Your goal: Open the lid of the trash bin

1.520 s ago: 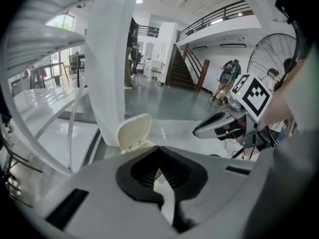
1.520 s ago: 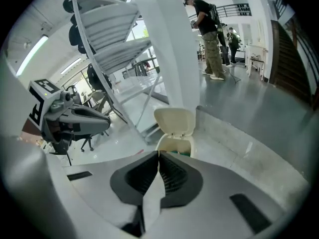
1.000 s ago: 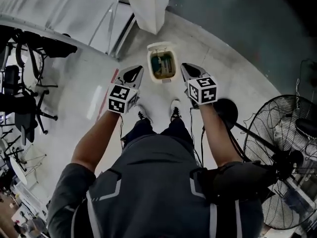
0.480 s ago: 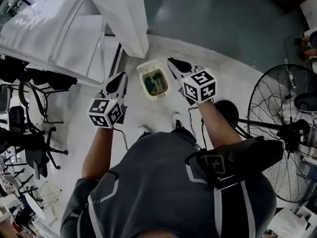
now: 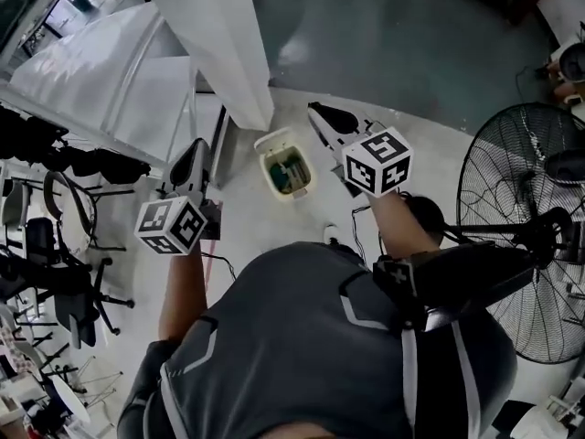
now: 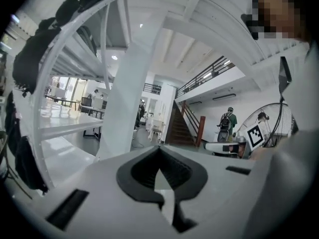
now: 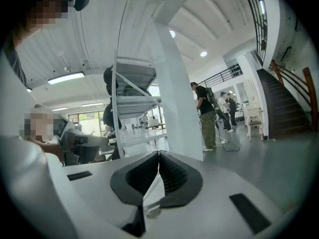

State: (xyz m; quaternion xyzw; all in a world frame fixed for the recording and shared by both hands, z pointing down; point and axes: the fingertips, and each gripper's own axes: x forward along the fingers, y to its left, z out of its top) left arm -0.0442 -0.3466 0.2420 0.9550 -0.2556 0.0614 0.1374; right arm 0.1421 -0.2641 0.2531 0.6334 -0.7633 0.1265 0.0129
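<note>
The left tool point(image 5: 194, 151) and right tool point(image 5: 318, 112), both pressed together and empty, hang above the bin point(image 5: 289, 174) on the floor between them; its lid point(image 5: 273, 140), seemingly up already, looks like light, stiff plastic, best taken at its free edge.

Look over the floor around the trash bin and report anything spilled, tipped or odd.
Nothing stands out. The trash bin stands upright on the floor, lid open, rubbish inside, none visibly spilled around it. The left gripper and right gripper flank it in the head view, both shut and empty.
</note>
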